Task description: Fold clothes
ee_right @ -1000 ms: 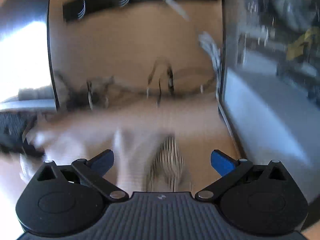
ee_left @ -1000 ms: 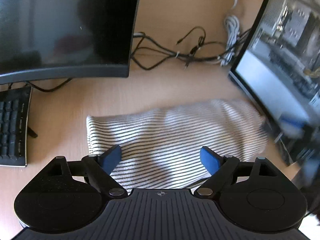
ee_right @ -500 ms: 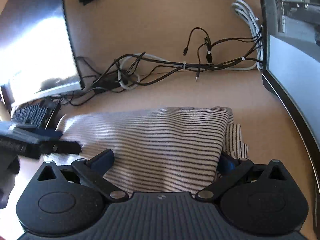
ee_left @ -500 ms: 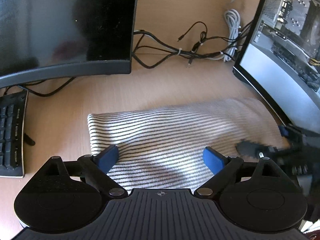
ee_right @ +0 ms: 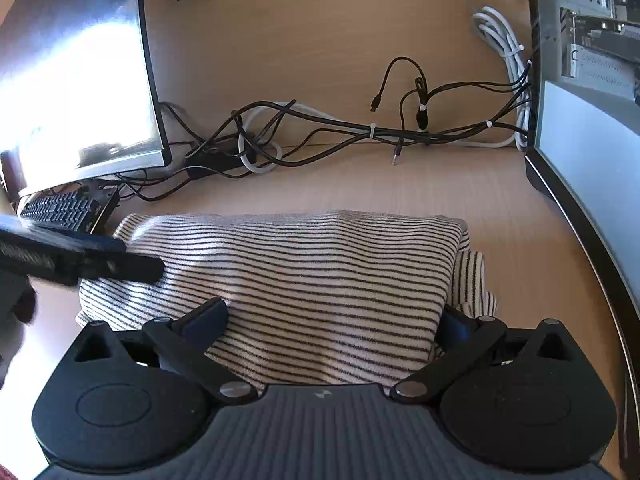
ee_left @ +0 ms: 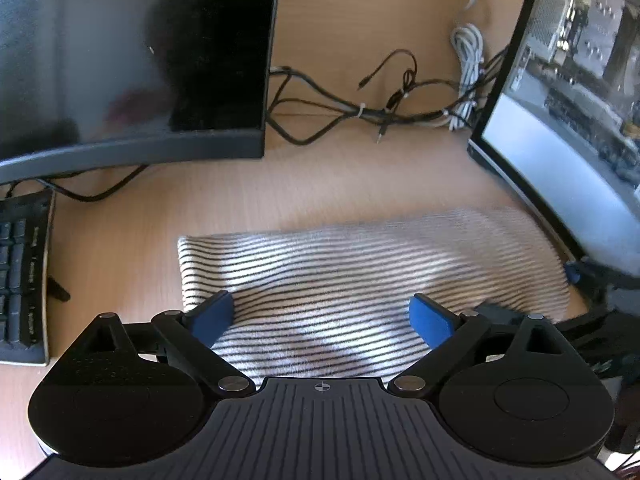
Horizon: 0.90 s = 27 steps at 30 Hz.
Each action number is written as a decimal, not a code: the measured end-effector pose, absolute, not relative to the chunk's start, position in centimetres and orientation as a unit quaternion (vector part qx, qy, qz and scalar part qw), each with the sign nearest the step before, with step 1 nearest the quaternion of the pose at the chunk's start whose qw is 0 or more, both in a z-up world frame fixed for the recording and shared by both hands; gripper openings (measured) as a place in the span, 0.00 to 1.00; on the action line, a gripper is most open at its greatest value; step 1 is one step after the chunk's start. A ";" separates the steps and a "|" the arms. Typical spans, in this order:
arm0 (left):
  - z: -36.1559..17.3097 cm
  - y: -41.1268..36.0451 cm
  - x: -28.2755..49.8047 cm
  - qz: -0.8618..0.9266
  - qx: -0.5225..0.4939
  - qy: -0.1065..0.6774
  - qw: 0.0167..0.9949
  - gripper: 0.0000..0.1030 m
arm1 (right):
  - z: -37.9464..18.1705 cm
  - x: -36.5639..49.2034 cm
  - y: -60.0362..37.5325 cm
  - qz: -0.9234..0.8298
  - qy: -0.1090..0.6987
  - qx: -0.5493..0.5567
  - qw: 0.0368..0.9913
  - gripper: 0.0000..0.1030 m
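Note:
A folded cream garment with thin black stripes [ee_left: 360, 268] [ee_right: 320, 272] lies flat on the wooden desk. My left gripper [ee_left: 320, 316] hovers open over its near left part, blue fingertips [ee_left: 212, 314] spread wide above the fabric. My right gripper [ee_right: 332, 320] is open over the garment's right end. Its left finger rests over the cloth, and its right fingertip [ee_right: 456, 324] is partly hidden beside the folded edge, where a lower layer [ee_right: 472, 276] sticks out. The left gripper's finger [ee_right: 100, 260] shows in the right wrist view, and the right gripper [ee_left: 592, 312] at the left wrist view's right edge.
A dark monitor [ee_left: 132, 60] and a keyboard [ee_left: 20, 280] stand to the left. A tangle of black and white cables [ee_right: 340, 132] lies behind the garment. A glass-sided computer case [ee_left: 568, 120] borders the right. Bare desk [ee_left: 300, 188] shows between the garment and the cables.
The right gripper swung fast across the desk, then settled low over the garment's right end. The left gripper stayed almost still over the left part. The garment has kept its shape.

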<state>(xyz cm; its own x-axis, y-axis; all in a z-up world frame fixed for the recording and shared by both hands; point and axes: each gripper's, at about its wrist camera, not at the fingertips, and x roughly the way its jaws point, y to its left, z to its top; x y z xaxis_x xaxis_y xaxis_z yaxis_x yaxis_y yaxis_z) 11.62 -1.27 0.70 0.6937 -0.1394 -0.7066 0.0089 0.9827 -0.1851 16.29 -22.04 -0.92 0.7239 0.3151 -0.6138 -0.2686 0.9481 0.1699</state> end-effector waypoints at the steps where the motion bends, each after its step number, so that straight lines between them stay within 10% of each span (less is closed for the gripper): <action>1: 1.3 -1.2 11.4 -0.043 -0.091 0.386 0.917 0.94 | -0.9 16.2 -22.0 0.157 0.336 0.034 0.928 1.00; 27: -0.4 -1.1 10.8 -0.060 -0.085 0.397 0.912 0.96 | -0.6 15.6 -21.9 0.135 0.335 0.042 0.932 1.00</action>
